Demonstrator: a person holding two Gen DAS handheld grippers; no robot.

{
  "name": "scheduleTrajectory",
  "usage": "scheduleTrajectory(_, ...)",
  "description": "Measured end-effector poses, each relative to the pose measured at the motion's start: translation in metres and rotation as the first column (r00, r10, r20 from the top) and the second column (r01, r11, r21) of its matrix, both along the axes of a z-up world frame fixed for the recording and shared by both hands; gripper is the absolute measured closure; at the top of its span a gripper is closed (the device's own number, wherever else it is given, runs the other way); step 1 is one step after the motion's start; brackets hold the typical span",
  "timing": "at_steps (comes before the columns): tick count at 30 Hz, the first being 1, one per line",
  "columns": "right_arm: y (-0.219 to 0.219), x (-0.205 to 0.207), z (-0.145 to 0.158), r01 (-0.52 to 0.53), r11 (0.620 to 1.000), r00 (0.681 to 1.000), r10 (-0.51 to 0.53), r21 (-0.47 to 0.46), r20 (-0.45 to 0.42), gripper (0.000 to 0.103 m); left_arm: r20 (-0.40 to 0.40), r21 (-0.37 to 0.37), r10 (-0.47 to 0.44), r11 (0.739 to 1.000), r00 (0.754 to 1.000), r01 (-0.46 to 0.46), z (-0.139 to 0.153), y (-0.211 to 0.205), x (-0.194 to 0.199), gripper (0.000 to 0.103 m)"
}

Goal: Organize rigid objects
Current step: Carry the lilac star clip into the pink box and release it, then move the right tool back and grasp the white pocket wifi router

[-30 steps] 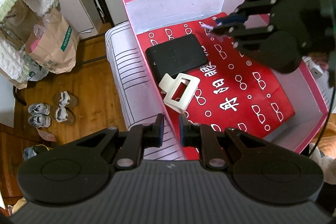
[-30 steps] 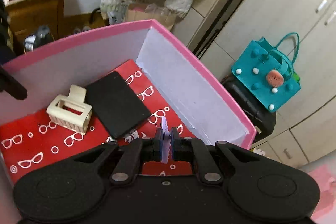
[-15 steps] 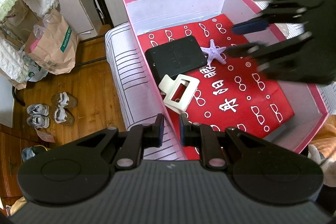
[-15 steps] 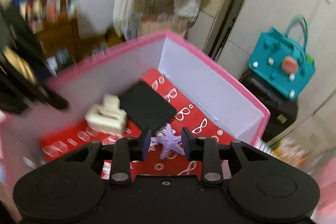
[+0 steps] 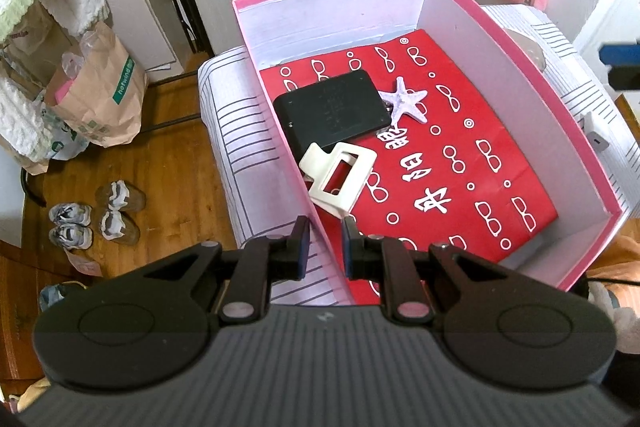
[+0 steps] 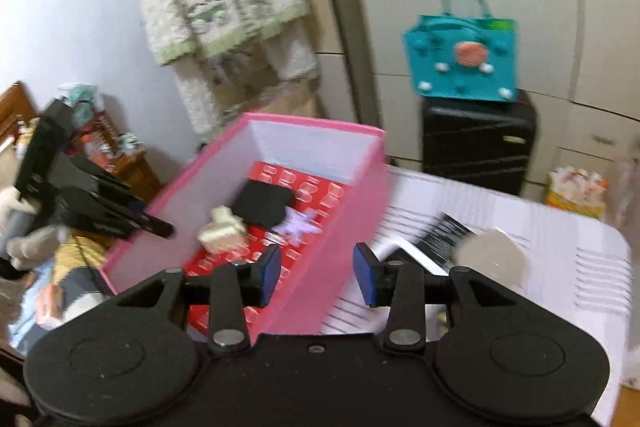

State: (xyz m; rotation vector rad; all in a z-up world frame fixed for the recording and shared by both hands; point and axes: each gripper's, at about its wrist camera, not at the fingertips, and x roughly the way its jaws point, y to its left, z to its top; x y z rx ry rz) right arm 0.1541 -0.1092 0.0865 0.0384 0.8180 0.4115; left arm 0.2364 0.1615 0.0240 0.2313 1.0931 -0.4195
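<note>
White striped cloth (image 5: 224, 131) covers the surface carrying an open pink cardboard box (image 5: 520, 39) lined with red patterned paper. Inside, toward the box's far left corner, lie a flat black rectangular case (image 5: 332, 111), a pale purple starfish (image 5: 404, 99) touching its right edge, and a cream plastic hair claw (image 5: 336, 179). Left gripper (image 5: 323, 247): pinched on the box's left wall. Right gripper (image 6: 316, 277): empty, jaws opening, above the box's right wall.

Left wrist steeply above pink box (image 5: 520, 39), right wrist lower, box shared
</note>
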Motion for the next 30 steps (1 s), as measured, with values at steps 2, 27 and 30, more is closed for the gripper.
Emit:
scheduleTrajectory(2,-0.015,-0.007,-0.012,0.040,0.999,0.999,-0.041,-0.016,-0.021,0.057,0.007,-0.003,-0.001,1.000,1.000,0.001,0.000,0.001,-0.002,0.089)
scheduleTrajectory(27,-0.022,0.028,-0.112,-0.322,0.911,0.944,0.290,-0.259,-0.154,0.038,0.039,0.036,0.065,0.997,0.997,-0.066,0.000,-0.006,-0.006,0.091)
scheduleTrajectory(30,-0.024,0.027,-0.118,-0.343,0.906,0.936,0.306,-0.248,-0.176,0.035,0.046,0.048,0.071,0.996,0.996,-0.073,-0.001,-0.008,-0.008,0.092)
